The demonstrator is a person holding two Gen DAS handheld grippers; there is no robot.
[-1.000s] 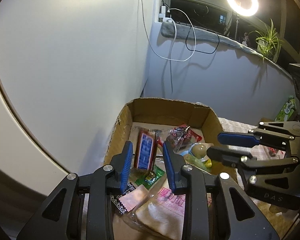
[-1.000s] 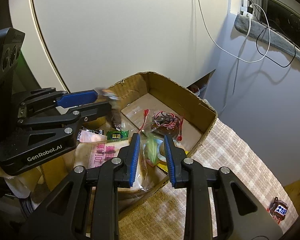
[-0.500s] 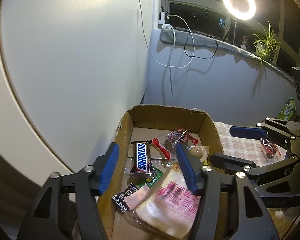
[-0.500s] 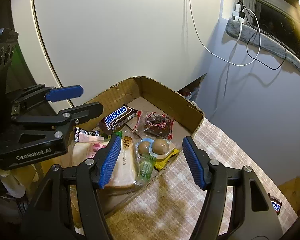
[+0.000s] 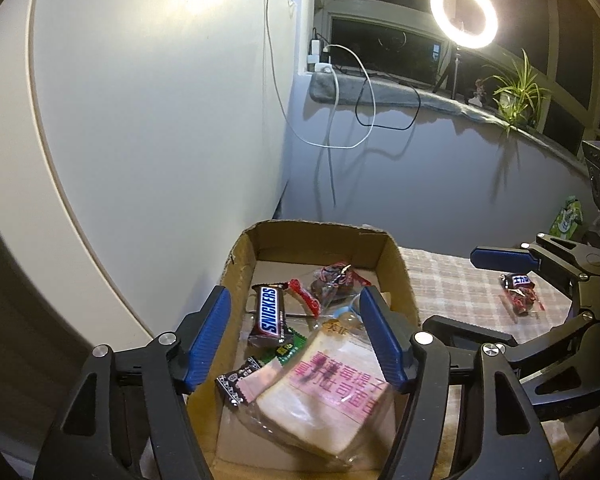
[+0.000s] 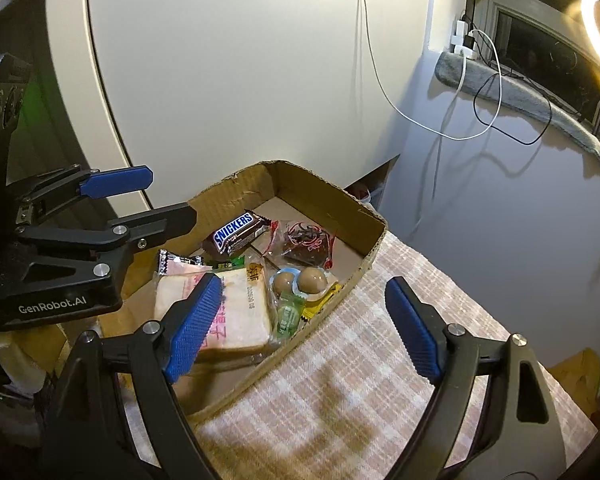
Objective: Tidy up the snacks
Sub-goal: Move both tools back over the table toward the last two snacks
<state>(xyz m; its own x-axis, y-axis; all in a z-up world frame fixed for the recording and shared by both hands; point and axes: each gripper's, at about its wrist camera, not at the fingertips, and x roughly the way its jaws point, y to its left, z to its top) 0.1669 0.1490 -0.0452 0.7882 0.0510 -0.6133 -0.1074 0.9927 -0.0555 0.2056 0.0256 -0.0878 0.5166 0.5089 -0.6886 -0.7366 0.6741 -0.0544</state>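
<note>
Both grippers, left gripper (image 5: 296, 336) and right gripper (image 6: 304, 324), have just been opening, now empty above the cardboard box (image 6: 374, 236); we judge the Snickers bar (image 5: 271, 316) inside light, stiff, best pinched across its width.

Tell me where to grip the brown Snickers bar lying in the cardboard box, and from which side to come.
Grip the brown Snickers bar across its narrow width, near the middle, coming straight down from above with the open left gripper. It lies flat on top of the other packets, its long sides exposed; the cardboard box wall would likely block a sideways approach.
</note>
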